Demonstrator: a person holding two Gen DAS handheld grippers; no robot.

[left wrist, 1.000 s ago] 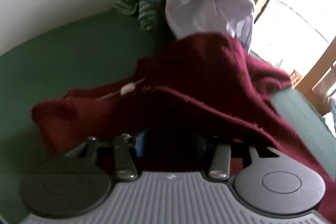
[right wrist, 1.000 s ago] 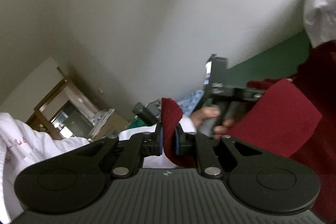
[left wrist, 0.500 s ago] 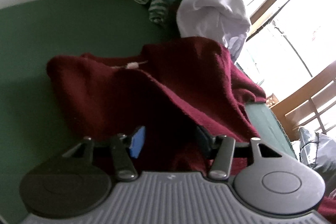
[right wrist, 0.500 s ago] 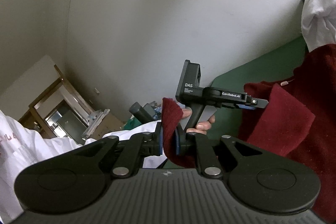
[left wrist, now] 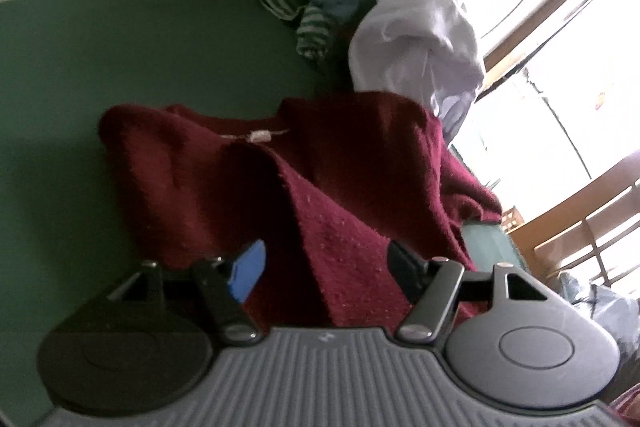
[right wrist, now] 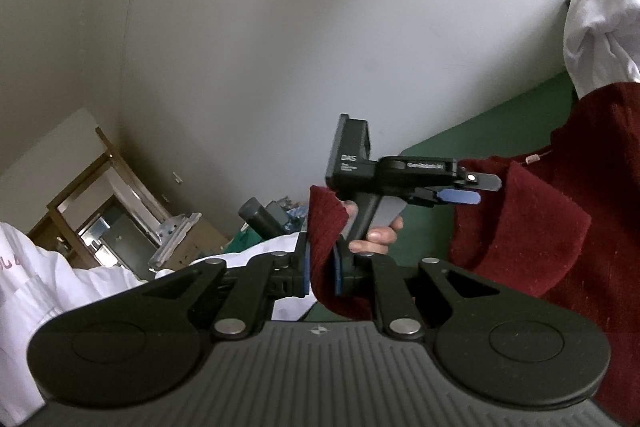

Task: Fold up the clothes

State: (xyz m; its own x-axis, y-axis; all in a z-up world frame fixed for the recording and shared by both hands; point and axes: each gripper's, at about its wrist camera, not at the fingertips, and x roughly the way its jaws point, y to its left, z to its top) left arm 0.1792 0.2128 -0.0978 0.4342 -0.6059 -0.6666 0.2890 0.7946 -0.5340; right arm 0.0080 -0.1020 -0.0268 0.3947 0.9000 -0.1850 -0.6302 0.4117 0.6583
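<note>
A maroon knit sweater [left wrist: 360, 155] lies bunched on the green surface [left wrist: 120, 67], its neck label showing. My left gripper [left wrist: 326, 267] is open, its blue pad and black finger wide apart, and a fold of the sweater runs up between them untouched. In the right wrist view my right gripper [right wrist: 322, 267] is shut on an edge of the maroon sweater [right wrist: 560, 247], lifted off the green surface [right wrist: 500, 123]. The left gripper [right wrist: 480, 189] shows there too, held by a hand [right wrist: 376, 235], with its tips beside a raised flap of the sweater.
A white garment [left wrist: 416, 39] and a striped garment [left wrist: 312, 27] are heaped with dark clothes at the far end against the wall. A wooden chair [left wrist: 580, 227] and a bright window stand to the right. A white sleeve [right wrist: 40, 287] and wooden furniture [right wrist: 100, 187] lie left.
My left gripper has spread its fingers wide and let go of the sweater, which has dropped back onto the surface. The right gripper keeps its hold on the sweater edge.
</note>
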